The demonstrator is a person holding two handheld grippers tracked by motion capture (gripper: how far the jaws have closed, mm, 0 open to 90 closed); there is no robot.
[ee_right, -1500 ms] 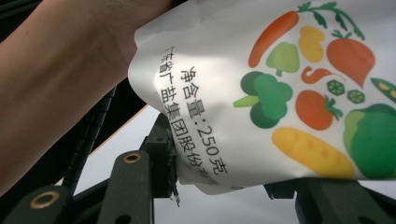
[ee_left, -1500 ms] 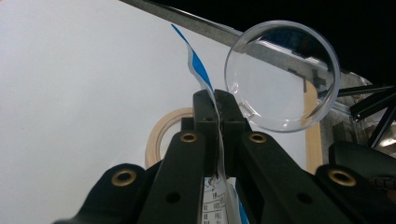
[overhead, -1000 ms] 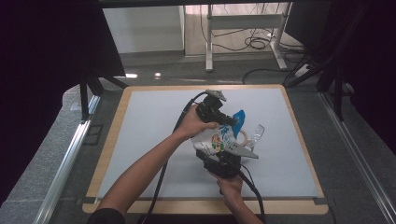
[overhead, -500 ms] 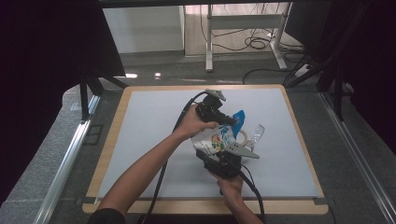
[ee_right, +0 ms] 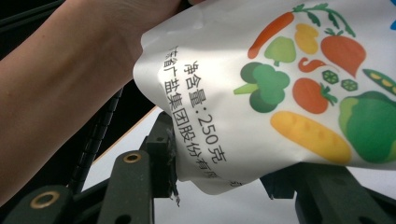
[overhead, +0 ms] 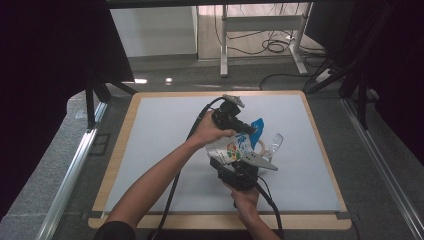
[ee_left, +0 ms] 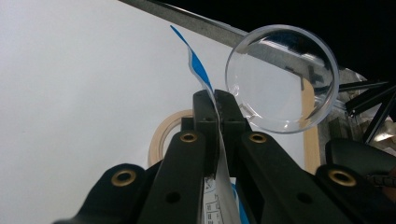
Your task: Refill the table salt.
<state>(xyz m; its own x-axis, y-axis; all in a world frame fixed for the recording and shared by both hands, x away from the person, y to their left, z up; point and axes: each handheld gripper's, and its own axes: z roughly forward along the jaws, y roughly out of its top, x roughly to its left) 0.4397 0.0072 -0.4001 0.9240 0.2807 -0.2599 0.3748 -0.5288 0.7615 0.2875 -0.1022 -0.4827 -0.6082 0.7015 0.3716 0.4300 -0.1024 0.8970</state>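
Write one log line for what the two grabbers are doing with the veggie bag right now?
left gripper: shut on pouch top edge | right gripper: clamps pouch bottom | clear cup, tape roll: on table

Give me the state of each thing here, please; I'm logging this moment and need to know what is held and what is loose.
Pouch: held off the table, printed with vegetables, gripped at both ends.
Left gripper: jaws shut on the pouch's blue-and-white top edge.
Right gripper: jaws closed on the pouch's bottom.
Clear cup: lying on its side, empty.
Tape ring: flat on the table, untouched.
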